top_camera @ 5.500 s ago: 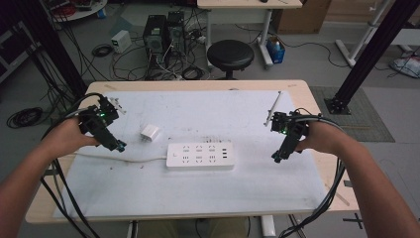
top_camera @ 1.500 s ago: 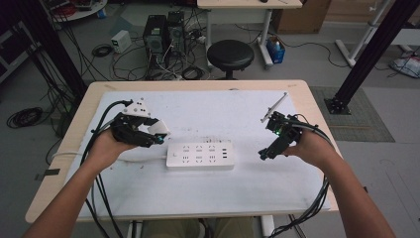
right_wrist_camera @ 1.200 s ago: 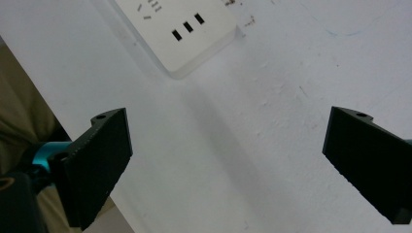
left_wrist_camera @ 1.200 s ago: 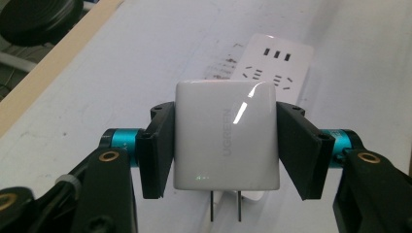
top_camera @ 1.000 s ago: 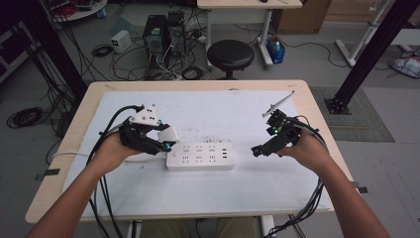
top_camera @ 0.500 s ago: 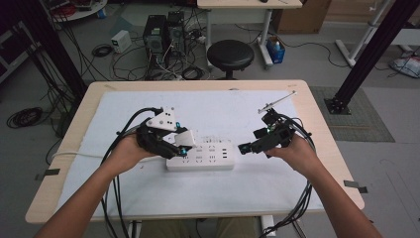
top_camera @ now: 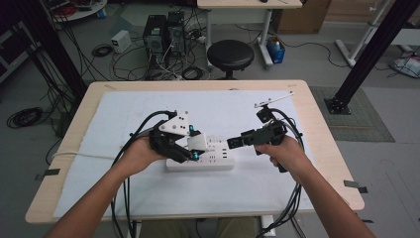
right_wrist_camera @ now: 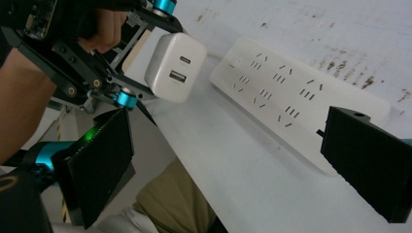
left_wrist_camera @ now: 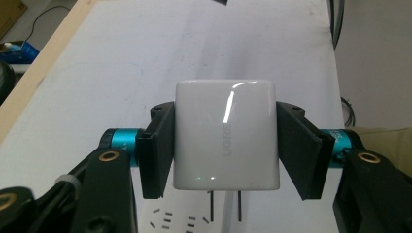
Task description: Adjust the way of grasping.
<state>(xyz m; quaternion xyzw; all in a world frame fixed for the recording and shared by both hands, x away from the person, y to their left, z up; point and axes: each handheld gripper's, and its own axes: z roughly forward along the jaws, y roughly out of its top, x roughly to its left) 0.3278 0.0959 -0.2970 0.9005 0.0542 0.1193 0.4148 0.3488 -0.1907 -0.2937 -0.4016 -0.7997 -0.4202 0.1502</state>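
Left gripper (top_camera: 190, 148) sits at the left of the worktop (top_camera: 79, 148), its fingers (left_wrist_camera: 158, 150) pinching a white charger (left_wrist_camera: 226, 135) by its two flat sides; two prongs point down out of the charger's underside, and socket slots of the power strip (top_camera: 208, 159) show just below them in the left gripper view; charger held above the strip's left end, prongs apart from the slots as far as that view tells.

Middle: one white power strip lying flat on the white mat (top_camera: 237, 109), long side across the worktop; its sockets look free of plugs.

Right gripper (top_camera: 236, 142) hovers at the strip's right end, fingers (right_wrist_camera: 99, 162) spread wide with nothing between them; from its own view the strip runs away between the fingers, apparently placed to brace the strip.

Progress, judged: charger picked up and carried over the strip, done; left to do, line the prongs with a two-slot socket, press down until seated, let go.

Count: one charger, with two ports on its face and two prongs; one power strip; two grippers.
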